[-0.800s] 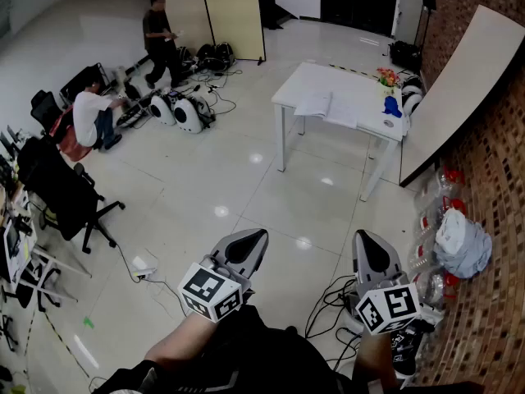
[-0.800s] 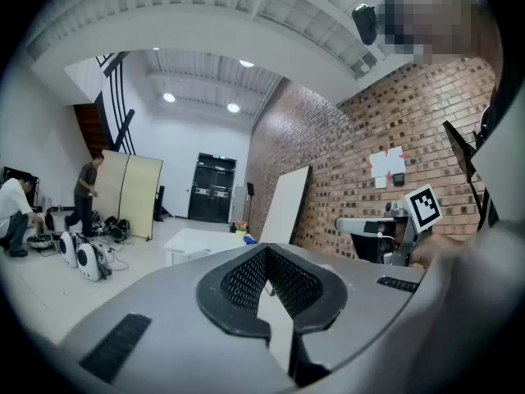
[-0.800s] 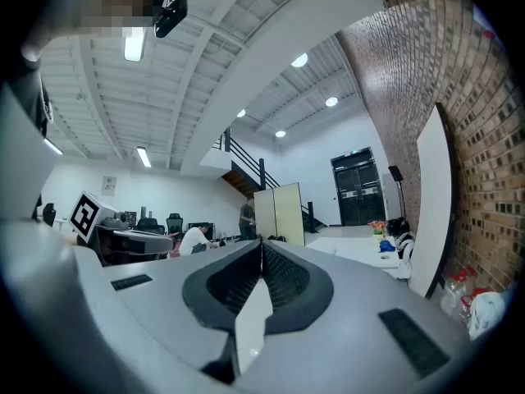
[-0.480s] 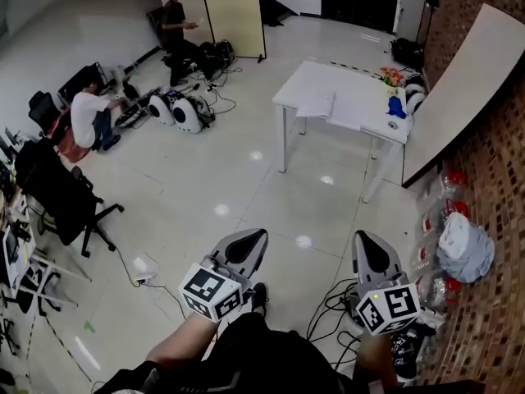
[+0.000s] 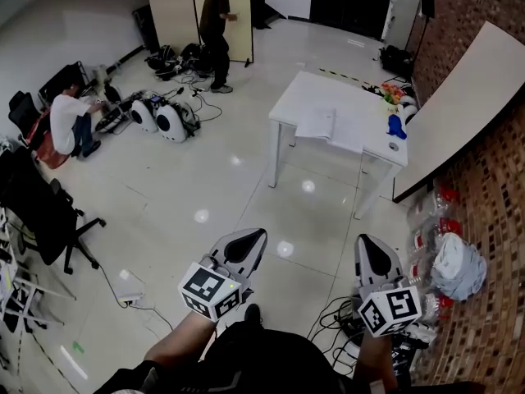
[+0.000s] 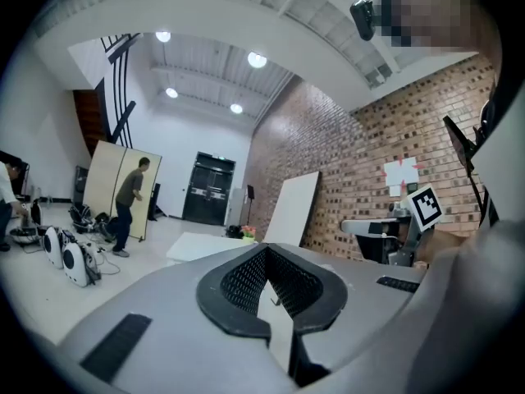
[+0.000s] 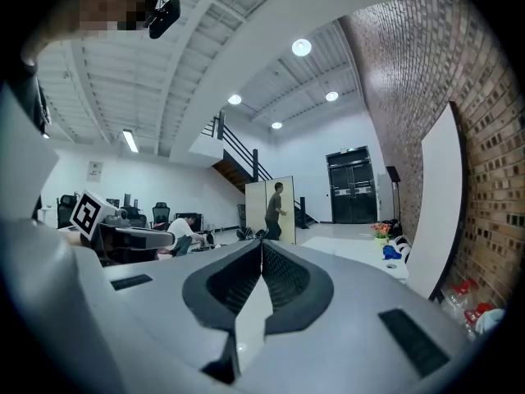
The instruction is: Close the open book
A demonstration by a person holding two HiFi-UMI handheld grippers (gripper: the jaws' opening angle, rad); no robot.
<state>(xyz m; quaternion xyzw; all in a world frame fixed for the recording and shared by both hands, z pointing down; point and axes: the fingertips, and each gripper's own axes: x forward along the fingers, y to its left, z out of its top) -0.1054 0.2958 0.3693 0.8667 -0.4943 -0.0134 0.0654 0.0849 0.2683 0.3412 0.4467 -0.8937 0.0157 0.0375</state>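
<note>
Bystander walked rightward. Open book lies on surface, well beyond left gripper and right gripper, both clenched empty; pages illegible.

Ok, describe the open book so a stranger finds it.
Find the white rectangular table near the brick wall. The open white-paged book lies flat mid-table, the only paper there; the small blue object and orange flowers sit at the wall end.
</note>
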